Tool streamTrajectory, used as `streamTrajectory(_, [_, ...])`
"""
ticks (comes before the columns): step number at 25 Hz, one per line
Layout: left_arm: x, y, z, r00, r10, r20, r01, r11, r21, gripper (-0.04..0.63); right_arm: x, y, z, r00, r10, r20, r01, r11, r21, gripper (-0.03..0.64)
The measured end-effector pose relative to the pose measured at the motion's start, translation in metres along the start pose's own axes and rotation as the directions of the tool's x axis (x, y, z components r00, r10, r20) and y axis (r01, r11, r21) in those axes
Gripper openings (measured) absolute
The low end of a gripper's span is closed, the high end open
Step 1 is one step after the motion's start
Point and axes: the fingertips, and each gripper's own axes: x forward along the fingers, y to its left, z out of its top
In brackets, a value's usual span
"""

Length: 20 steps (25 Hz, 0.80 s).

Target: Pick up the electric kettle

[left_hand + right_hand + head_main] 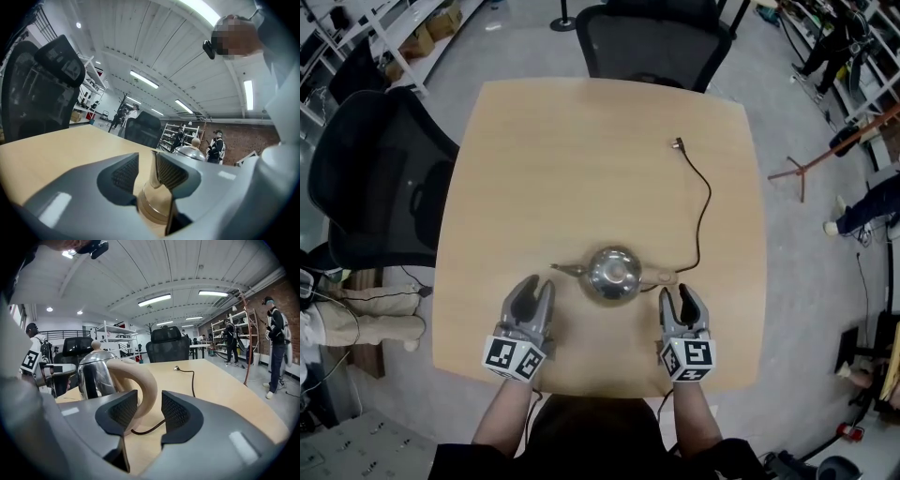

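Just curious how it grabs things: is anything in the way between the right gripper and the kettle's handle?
Nothing visible blocks it. The right gripper is open, and the beige handle of the kettle sits right at its gap. Only the dark cord lies flat on the table beneath the handle, so it is probably no obstacle.

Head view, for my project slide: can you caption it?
Left gripper and right gripper, fingers open, flank a steel electric kettle on a wooden table, cord trailing away.
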Motion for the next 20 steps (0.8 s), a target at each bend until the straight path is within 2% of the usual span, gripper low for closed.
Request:
streamTrajectory(5, [0.017,0.006,-0.007,1.000,0.026,-0.004,-0.026,0.997,-0.066,0.196,0.013,0.000,-0.001,1.000,-0.012,-0.003,0.012,1.000,-0.025,0.170])
streamTrajectory(12, [0.026,0.003,-0.002,0.999,0.026,0.045,-0.018,0.984,-0.178,0.191,0.020,0.006,0.003,1.000,0.015,0.016,-0.015,1.000,-0.017,0.178])
streamTrajectory(20, [0.044,-0.011,-0.005,0.999,-0.014,0.045,0.022,0.981,-0.193,0.198,0.026,0.012,0.001,0.999,0.043,0.006,-0.044,0.999,0.008,0.176])
